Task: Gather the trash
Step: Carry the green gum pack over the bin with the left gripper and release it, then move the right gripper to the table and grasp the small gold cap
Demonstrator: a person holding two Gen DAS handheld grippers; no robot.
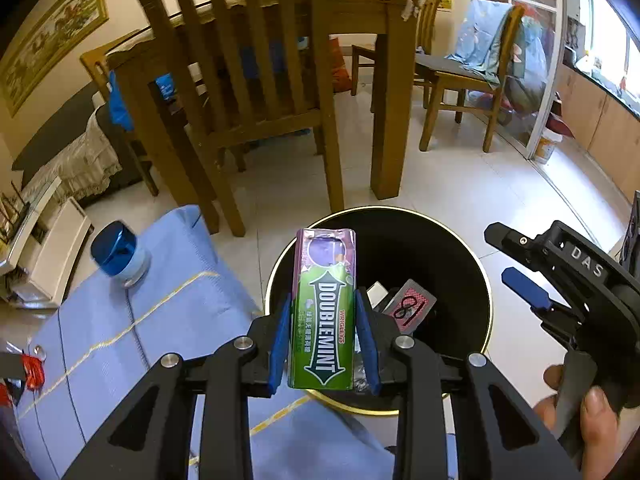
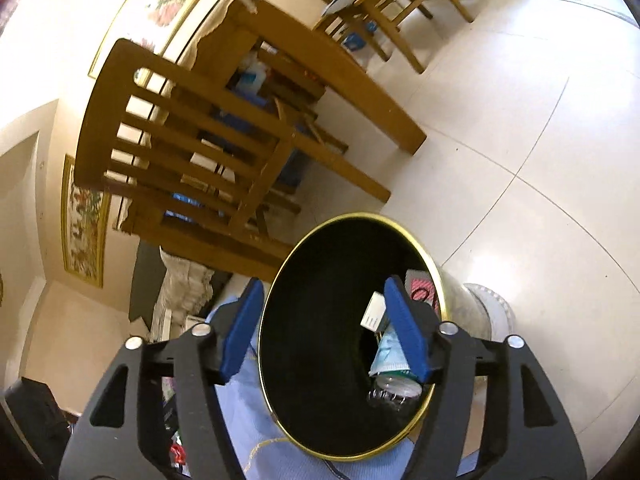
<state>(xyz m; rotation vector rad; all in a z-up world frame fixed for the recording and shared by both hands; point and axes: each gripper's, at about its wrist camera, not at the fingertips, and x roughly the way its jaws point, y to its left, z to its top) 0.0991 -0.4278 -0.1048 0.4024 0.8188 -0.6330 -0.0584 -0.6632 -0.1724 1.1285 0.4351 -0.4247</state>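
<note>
Holding a green Doublemint gum pack [image 1: 324,312] upright between its blue pads, the left gripper [image 1: 324,344] has its jaws closed against the pack's two long sides. The pack stands directly over the open mouth of the trash bin [image 1: 486,292] — a black, round bin with a thin gold rim, sitting on the white tiled floor [image 1: 460,184]. Inside the bin, past the pack, lie a red patterned card [image 1: 412,306] and a small white box [image 1: 376,292]; from the right wrist view a crumpled pale-blue wrapper [image 2: 386,354] and a clear plastic piece also show near the bottom.

The right gripper [image 2: 326,330] hangs above the same bin with its jaws wide and nothing between them — one blue pad outside the rim, the other over the opening. In the left wrist view it appears at the right edge, gripped by the person's hand [image 1: 580,416].

Left of the bin spreads a light-blue cloth [image 1: 160,320] with a yellow line across it. A blue-capped jar [image 1: 120,254] rests on it, and a red wrapper [image 1: 34,370] lies near its left edge.

Beyond the bin stand a wooden chair [image 1: 248,64] and a wooden dining table [image 1: 384,12]; a second chair draped with blue fabric [image 1: 480,40] sits farther right.
</note>
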